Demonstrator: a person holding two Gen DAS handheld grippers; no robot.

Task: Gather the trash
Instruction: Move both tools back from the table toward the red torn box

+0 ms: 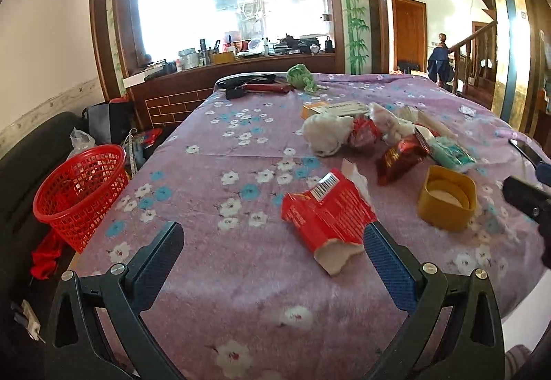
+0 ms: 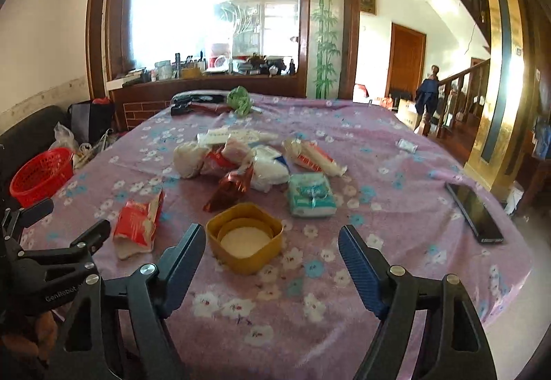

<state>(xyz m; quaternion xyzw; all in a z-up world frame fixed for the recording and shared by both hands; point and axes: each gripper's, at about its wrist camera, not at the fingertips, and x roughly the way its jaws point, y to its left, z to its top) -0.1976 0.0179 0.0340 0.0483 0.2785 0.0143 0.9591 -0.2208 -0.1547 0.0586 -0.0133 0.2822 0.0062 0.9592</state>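
Two hand-held grippers hover low over a table under a purple flowered cloth (image 2: 378, 146), both tilted down toward the litter. A red mesh plastic basket (image 1: 81, 189) stands off the table's left edge. The torn red paper carton (image 1: 327, 221) lies flat, long axis running near to far, ragged white end nearest. A square yellow plastic lid (image 2: 245, 237) sits hollow side up. The left gripper (image 1: 272, 239) is spread wide, its right finger just beside the carton. The right gripper (image 2: 272, 242) is released, the lid just beyond its fingertips.
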